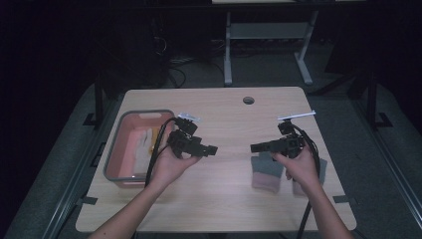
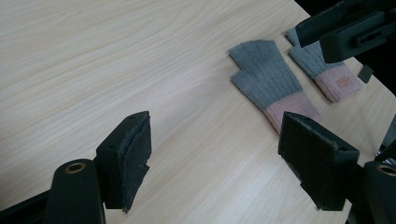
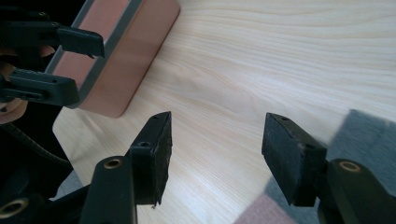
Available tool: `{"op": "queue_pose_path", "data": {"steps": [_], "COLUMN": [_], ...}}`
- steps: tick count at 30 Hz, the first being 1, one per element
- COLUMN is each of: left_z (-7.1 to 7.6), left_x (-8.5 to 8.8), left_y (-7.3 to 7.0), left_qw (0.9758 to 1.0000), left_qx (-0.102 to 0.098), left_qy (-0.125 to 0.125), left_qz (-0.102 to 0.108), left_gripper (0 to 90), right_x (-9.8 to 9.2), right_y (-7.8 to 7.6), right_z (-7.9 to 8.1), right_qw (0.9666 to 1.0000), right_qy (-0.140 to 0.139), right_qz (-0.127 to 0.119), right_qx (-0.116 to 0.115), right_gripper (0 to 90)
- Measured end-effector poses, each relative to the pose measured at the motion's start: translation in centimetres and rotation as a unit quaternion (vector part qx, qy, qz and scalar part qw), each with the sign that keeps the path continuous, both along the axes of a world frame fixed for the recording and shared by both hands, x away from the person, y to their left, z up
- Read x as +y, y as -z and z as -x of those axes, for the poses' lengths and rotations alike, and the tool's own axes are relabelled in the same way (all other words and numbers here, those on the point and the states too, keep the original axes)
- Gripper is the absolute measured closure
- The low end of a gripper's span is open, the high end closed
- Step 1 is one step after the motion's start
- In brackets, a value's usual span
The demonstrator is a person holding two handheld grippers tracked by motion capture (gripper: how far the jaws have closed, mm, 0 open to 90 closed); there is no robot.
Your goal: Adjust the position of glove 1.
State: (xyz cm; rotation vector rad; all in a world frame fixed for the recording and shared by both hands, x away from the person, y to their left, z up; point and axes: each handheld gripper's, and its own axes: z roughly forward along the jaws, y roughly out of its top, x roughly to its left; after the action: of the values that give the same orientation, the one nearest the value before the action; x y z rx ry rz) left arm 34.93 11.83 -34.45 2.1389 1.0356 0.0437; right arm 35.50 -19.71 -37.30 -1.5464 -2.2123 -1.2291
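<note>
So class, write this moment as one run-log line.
left gripper: open, empty | right gripper: open, empty | gloves: flat on table | tub: cloth inside

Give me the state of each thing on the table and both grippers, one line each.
Left gripper: open, nothing between the jaws.
Right gripper: open, nothing between the jaws.
Two gloves: flat on the table, side by side.
Pink bin: upright, pale cloth items inside.

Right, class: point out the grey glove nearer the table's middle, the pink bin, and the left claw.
Grey glove (image 2: 266, 77), left gripper view, on its ribbed grey palm.
Pink bin (image 1: 113, 149), high view, on its left grey rim.
Left claw (image 2: 215, 158), left gripper view, midway between its open fingertips.
</note>
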Motion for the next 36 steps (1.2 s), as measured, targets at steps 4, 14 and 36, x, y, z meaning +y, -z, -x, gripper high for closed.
{"op": "queue_pose_path", "data": {"steps": [4,14,36], "left_z": [0.1,0.5,1.6], "left_x": [-0.7,-2.4,-6.6], "left_y": [0.1,0.4,2.5], "left_qw": [1.0000,0.9997,0.9988], "left_qx": [-0.003,-0.007,-0.015], "left_qy": [0.007,0.021,0.041], "left_qz": [0.002,0.012,0.021], "left_gripper": [25.7,25.4,23.8], "right_x": [-0.6,-2.3,-7.2], "right_y": [0.2,0.2,1.5], "right_z": [0.3,1.0,3.9], "right_qw": [0.9999,0.9992,0.9911], "right_qy": [0.003,0.015,0.051], "right_qz": [0.012,0.035,0.122], "right_qx": [-0.003,-0.008,-0.015], "right_gripper": [42.5,42.5,44.4]}}
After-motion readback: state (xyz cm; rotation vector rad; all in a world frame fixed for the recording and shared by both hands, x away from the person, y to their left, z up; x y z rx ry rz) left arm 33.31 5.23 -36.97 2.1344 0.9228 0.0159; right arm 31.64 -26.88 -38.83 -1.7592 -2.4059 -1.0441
